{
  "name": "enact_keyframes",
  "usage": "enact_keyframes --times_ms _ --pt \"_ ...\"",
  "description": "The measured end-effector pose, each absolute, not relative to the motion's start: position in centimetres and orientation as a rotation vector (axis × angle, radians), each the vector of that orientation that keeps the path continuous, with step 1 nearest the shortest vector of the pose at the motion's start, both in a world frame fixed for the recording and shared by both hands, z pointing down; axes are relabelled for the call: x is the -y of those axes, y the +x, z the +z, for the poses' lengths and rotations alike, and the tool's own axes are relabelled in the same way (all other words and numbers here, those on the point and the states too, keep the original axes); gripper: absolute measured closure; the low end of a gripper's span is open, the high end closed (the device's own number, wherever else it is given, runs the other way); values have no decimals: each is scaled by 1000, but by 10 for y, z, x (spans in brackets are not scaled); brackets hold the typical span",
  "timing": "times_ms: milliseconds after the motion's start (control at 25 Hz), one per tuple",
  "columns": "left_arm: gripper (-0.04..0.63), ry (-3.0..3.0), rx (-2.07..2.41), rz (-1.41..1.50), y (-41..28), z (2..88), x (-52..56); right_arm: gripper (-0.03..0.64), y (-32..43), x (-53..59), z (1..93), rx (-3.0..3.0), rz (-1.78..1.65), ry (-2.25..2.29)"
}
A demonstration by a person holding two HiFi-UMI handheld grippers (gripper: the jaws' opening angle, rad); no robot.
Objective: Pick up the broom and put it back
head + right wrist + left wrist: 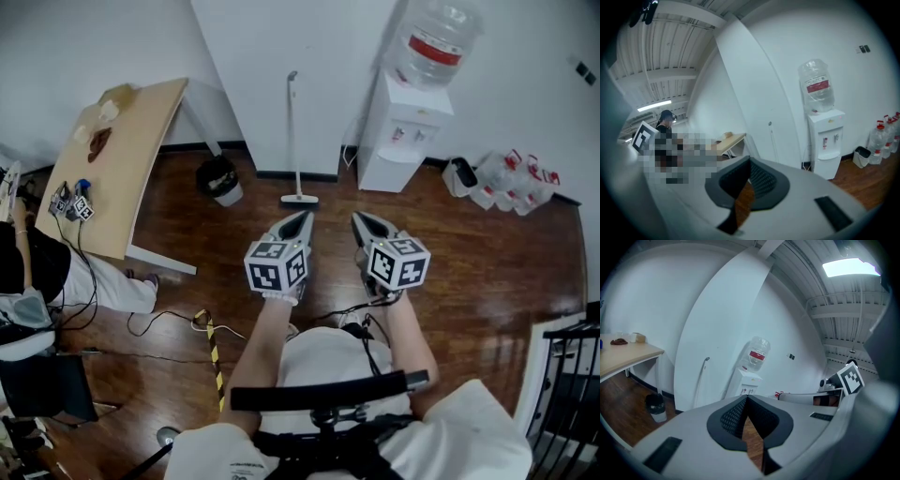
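The broom (292,131) stands upright against the white pillar, its white head (299,199) on the wood floor. Its thin handle also shows in the left gripper view (700,380) and in the right gripper view (773,140). My left gripper (305,217) and right gripper (359,218) are held side by side just short of the broom's head, both pointing toward it. Neither touches the broom. In the left gripper view the left gripper (746,397) has its tips together and nothing between them; the right gripper (750,161) looks the same in its own view.
A water dispenser (403,131) stands right of the broom, with several water bottles (511,178) further right. A black bin (220,180) and a wooden table (122,159) are to the left. A seated person (56,281) is at far left. Striped tape (214,347) lies on the floor.
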State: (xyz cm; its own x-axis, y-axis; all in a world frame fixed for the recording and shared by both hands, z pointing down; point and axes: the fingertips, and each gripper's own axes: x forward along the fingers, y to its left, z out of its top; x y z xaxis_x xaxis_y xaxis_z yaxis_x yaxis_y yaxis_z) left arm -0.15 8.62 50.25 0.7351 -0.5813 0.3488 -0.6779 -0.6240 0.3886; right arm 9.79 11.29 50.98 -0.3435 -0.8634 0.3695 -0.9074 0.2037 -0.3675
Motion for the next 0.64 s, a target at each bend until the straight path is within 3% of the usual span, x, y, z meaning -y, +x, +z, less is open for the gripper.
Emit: enact_keyframes --times_ms 640 --pt "606 2441 947 245 -10 499 -88 607 87 -114 508 2369 802 1736"
